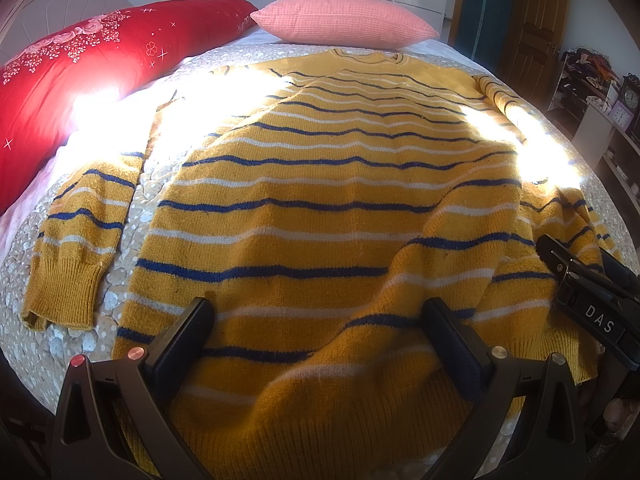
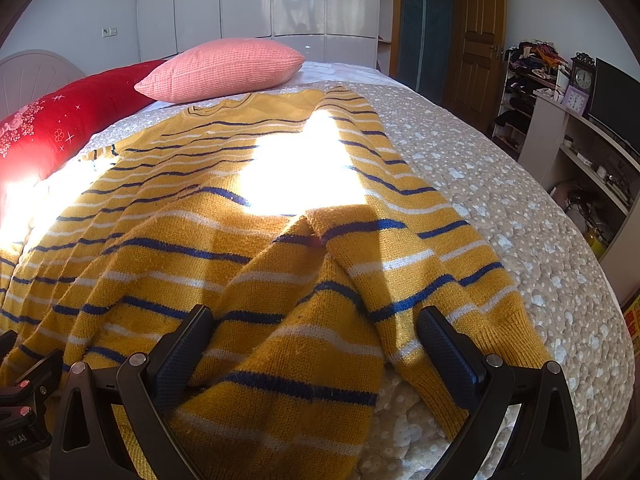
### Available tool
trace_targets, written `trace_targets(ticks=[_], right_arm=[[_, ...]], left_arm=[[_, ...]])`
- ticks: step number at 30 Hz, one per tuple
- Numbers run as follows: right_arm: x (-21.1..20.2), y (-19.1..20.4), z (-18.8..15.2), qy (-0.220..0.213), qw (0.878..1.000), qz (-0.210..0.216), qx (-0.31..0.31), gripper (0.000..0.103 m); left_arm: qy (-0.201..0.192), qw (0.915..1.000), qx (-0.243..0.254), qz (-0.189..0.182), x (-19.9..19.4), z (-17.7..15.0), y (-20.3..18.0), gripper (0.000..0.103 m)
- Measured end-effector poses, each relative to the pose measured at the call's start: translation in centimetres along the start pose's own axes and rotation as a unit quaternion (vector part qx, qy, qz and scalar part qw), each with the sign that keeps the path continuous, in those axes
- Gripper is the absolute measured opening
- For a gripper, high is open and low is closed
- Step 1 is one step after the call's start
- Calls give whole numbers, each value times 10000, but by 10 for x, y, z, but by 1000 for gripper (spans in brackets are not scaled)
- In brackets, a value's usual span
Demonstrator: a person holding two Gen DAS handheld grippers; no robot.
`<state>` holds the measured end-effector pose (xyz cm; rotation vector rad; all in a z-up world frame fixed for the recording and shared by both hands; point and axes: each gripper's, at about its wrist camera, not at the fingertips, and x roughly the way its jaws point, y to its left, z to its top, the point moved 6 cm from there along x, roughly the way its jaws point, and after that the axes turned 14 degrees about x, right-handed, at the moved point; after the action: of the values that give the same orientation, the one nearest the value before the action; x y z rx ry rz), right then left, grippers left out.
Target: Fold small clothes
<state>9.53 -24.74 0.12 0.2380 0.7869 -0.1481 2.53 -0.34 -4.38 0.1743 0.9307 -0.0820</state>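
The striped sweater (image 1: 320, 208) lay spread on the bed (image 2: 500, 216), hem bunched. Left hand-held gripper (image 1: 320, 344) and right hand-held gripper (image 2: 316, 344) both gaped, holding nothing. Pinching a single knit layer might drag everything askew.

We hold the right gripper (image 2: 316, 344) low over a yellow sweater (image 2: 224, 248) with blue and white stripes, its 2 fingers (image 2: 448, 356) spread wide above the hem. The sweater lies on a dotted quilt (image 2: 500, 216), 1 sleeve (image 2: 404, 264) folded in along its side. Sunlight bleaches the chest. A pink pillow (image 2: 224, 68) and a red bolster (image 2: 60, 124) lie beyond the collar. Shelves (image 2: 580, 148) with 2 clocks (image 2: 582, 78) stand at right.
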Motion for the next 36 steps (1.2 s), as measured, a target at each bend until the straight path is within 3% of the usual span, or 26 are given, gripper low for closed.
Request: trace_targets(ticks=[23,30,33,36], right_arm=[[0,0,0,-9,10000,-8,-11,103],[0,-2,0,-5,10000,-24,-23,103],[2,-4,0,27,10000,-13,-10,103],[3,-4,-1,53,10000,11,11,103]], left_arm=[[-108,9999,13,18,0,3,0,103],[-510,9975,317,361,-3,8,-5,103],[-548,9971,414,336,-7,21,-3,103],[-1055,9931,412,294,-28,41,7,103]])
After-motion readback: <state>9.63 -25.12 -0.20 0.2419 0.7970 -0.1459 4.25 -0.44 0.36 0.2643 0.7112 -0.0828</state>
